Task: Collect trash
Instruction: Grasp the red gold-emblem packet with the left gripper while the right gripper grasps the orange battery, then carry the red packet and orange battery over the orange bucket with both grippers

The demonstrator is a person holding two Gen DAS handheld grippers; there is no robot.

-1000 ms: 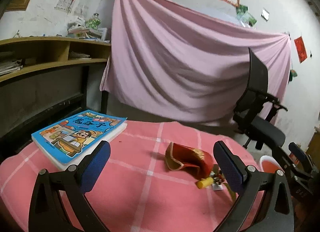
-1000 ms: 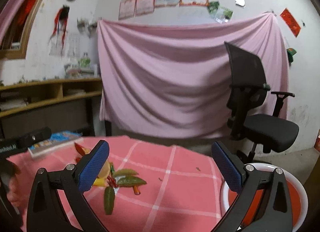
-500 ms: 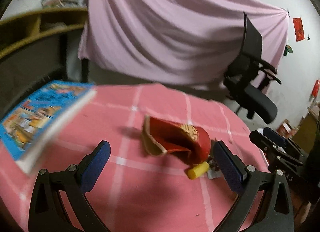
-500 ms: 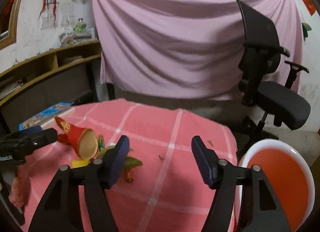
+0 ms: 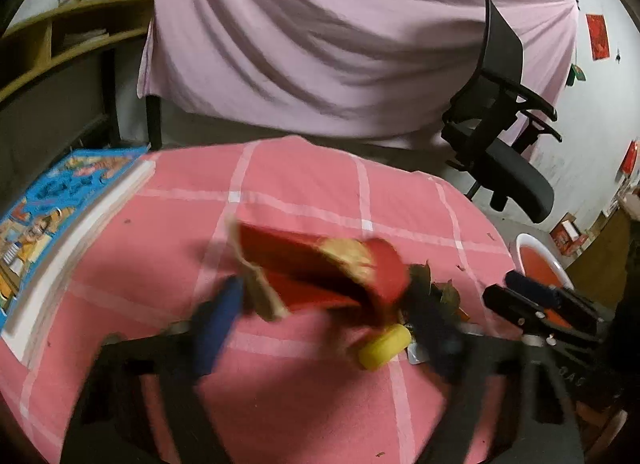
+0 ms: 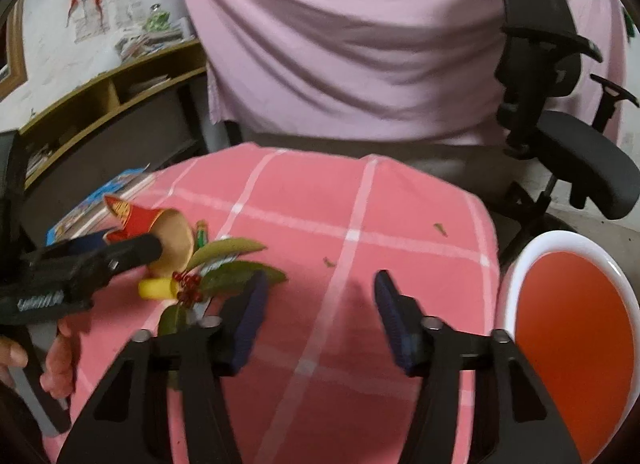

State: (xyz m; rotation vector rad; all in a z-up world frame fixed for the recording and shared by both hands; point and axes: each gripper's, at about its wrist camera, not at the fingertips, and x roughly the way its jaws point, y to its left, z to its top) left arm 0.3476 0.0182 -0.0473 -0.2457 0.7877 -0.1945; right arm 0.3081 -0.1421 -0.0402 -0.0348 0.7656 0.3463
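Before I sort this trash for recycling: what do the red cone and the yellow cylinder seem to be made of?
Red cone: probably thin card or paper, glossy red printed outside, plain tan inside, with a soft, bent rim. Yellow cylinder: smooth, matte, uniform yellow; possibly plastic or foam, too blurred to tell.

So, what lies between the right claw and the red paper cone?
Right wrist view: green leaves and red berries lie on the cloth between right claw and red paper cone.

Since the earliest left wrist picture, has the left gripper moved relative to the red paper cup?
Yes. The left gripper has closed in on the red paper cup; its jaws have just been closing and now flank the cup on the pink tablecloth.
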